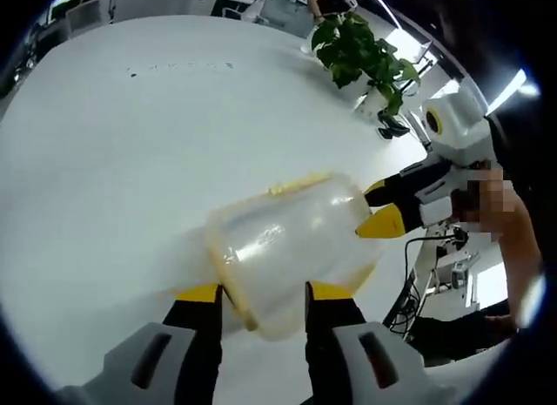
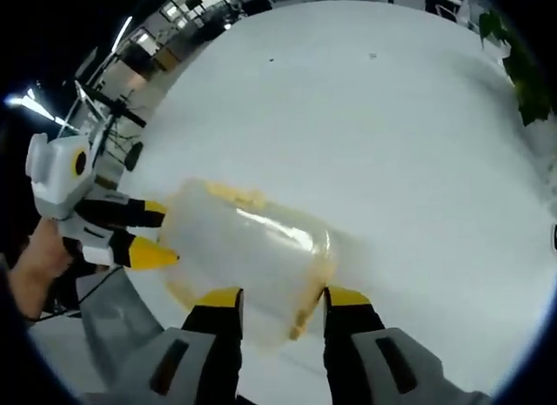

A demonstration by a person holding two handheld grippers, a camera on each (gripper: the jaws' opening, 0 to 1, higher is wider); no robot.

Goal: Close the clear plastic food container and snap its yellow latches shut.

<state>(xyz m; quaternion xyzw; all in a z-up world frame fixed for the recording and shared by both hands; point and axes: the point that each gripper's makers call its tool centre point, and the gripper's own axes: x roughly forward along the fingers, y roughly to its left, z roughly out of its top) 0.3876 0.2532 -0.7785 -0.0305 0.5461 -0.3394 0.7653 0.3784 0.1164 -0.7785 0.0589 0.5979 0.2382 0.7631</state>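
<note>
1. Left gripper view: the left gripper (image 1: 264, 296) reaches up from the bottom edge, its two black fingers (image 1: 198, 313) tipped with yellow pads. They are clenched on the rim end of the clear plastic food container (image 1: 291, 244), one finger on each side of it.
2. The container is a rounded, translucent tub with glossy walls that catch a streak of light. It is held tilted above the white desk (image 1: 113, 152). A pale yellow band runs round its rim, and a yellow latch (image 1: 296, 185) shows along its upper edge.
3. From the right, the right gripper (image 1: 383, 209) meets the container's far end with pointed yellow tips; a person's hand (image 1: 500, 222) holds it.
4. A leafy green potted plant (image 1: 361, 57) stands at the far edge of the smooth, matte desk.
5. Right gripper view: the right gripper (image 2: 283, 305) rises from below, its black, yellow-tipped fingers (image 2: 348, 313) grasping the container (image 2: 248, 248) at its yellow-banded rim.
6. The container lies sideways in the air over the desk (image 2: 392, 118), cloudy and smooth-walled.
7. From the left, the left gripper (image 2: 144, 235) touches the container's opposite end, held by a hand (image 2: 35, 257).
</note>
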